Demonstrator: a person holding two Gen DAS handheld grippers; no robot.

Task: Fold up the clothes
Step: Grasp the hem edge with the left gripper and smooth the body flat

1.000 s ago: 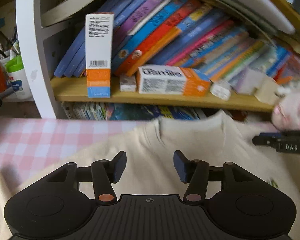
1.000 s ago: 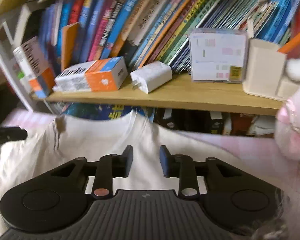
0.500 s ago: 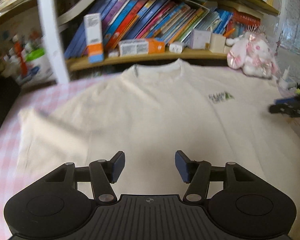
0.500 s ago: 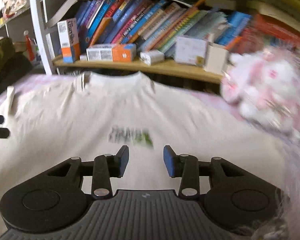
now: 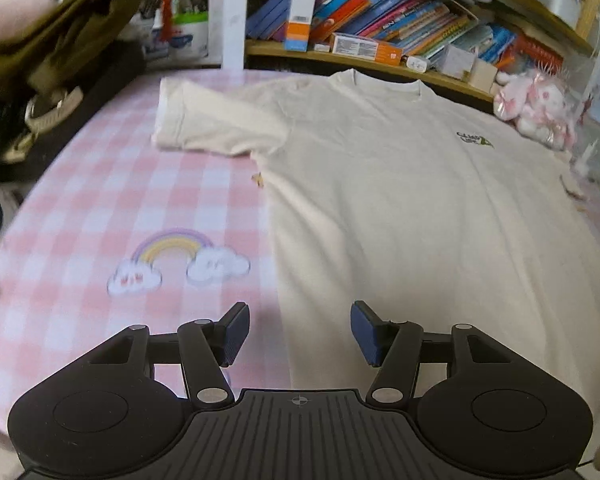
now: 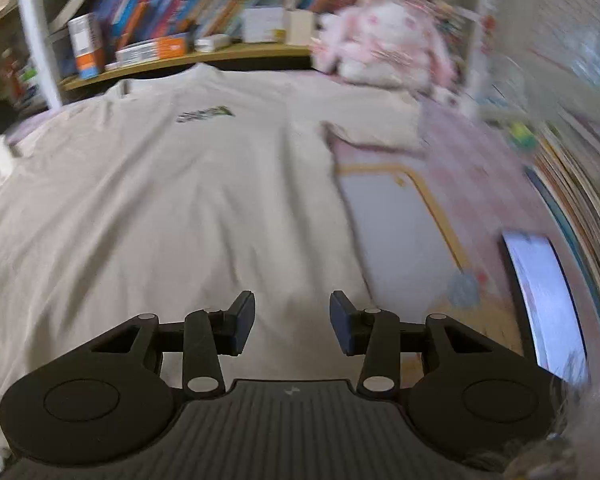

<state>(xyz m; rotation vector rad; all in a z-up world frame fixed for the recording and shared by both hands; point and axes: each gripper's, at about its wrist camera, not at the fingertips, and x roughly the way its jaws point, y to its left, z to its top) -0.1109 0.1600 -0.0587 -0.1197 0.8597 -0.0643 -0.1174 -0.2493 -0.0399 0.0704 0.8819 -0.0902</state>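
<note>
With the cream T-shirt (image 5: 400,200) spread flat, face up on the pink-checked bench (image 5: 100,208), both grippers hung empty above its hem.
Left gripper (image 5: 298,330) stood half-wide over the shirt's left side edge, right gripper (image 6: 292,322) narrower over the opposite edge; I'd pinch each hem corner, then lift evenly.

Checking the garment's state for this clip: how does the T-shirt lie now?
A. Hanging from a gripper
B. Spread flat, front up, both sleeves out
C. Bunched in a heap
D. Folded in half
B: the T-shirt lies flat on the checked cloth with its chest logo up, one sleeve out to the side and the other sleeve out in the right wrist view.
</note>
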